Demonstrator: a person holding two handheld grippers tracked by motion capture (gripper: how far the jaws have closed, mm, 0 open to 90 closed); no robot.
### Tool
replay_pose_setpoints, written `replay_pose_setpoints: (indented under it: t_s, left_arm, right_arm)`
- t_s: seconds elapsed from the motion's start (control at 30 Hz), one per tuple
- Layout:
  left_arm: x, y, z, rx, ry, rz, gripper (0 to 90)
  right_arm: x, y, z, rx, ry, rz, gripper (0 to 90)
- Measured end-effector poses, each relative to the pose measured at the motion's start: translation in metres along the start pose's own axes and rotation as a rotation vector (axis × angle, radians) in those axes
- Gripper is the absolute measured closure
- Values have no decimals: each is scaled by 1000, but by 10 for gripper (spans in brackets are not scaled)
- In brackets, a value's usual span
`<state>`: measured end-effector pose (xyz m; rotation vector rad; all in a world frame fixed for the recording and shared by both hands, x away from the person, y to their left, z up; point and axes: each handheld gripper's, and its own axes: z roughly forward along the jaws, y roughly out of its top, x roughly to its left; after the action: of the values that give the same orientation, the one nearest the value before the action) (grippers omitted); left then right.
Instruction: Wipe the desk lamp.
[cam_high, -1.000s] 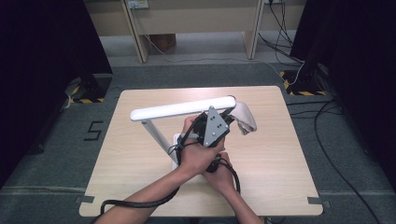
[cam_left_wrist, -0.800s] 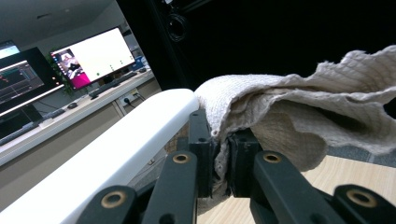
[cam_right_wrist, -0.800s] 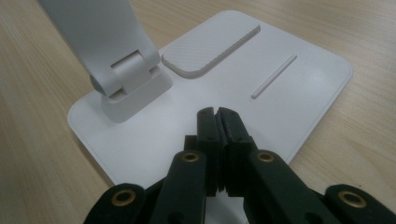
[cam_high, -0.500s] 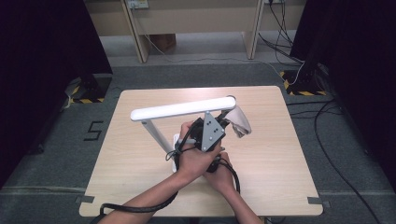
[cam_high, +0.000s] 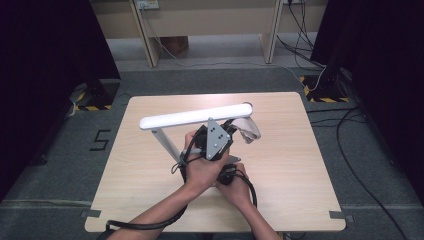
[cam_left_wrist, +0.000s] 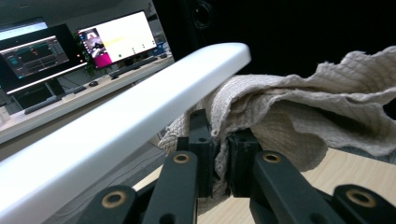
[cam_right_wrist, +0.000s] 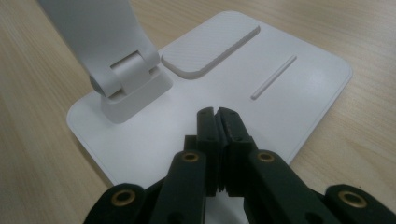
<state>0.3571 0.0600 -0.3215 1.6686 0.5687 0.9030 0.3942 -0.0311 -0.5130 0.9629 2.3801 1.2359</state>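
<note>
- The left gripper (cam_left_wrist: 217, 154) has its jaws clamped on a beige cloth (cam_left_wrist: 299, 112), pressed against the right end of the white lamp head (cam_high: 195, 116), well above the table (cam_high: 300, 190).
- The right gripper (cam_right_wrist: 218, 122) is closed on nothing, its tips pressing down on the lamp base (cam_right_wrist: 299, 79) in the near middle of the table.
- By my reading, wiping is under way at the right end; the stretch of the bar leading left likely remains.
</note>
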Motion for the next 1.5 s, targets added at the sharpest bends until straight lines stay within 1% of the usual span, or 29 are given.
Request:
replay_pose_setpoints:
  t_s: [0.27, 0.63, 0.87, 1.0, 1.1, 1.17, 1.2, 1.4, 1.5]
  left_arm:
    - [6, -1, -4, -5, 13, -32, 830]
    - [9, -3, -12, -8, 21, -53, 830]
    - [14, -6, -19, -8, 33, -55, 830]
    - [19, -8, -24, -6, 41, -65, 830]
    - [21, -10, -28, -6, 46, -65, 830]
    - [23, -11, -30, -8, 53, -72, 830]
    - [25, -12, -32, -6, 61, -65, 830]
    - [31, -15, -40, -5, 78, -73, 830]
    - [33, -17, -43, -3, 89, -71, 830]
  right_arm:
    - [0, 0, 0, 2, 1, 0, 879]
    - [0, 0, 0, -1, -2, -3, 879]
    - [0, 0, 1, -5, -5, -4, 879]
    - [0, 0, 0, -3, -5, -4, 879]
    - [0, 0, 1, -4, -7, -7, 879]
    - [0, 0, 1, -4, -4, -7, 879]
    - [0, 0, 1, -5, -5, -5, 879]
    - [0, 0, 1, -6, -5, -5, 879]
    - [0, 0, 1, -6, -6, -5, 879]
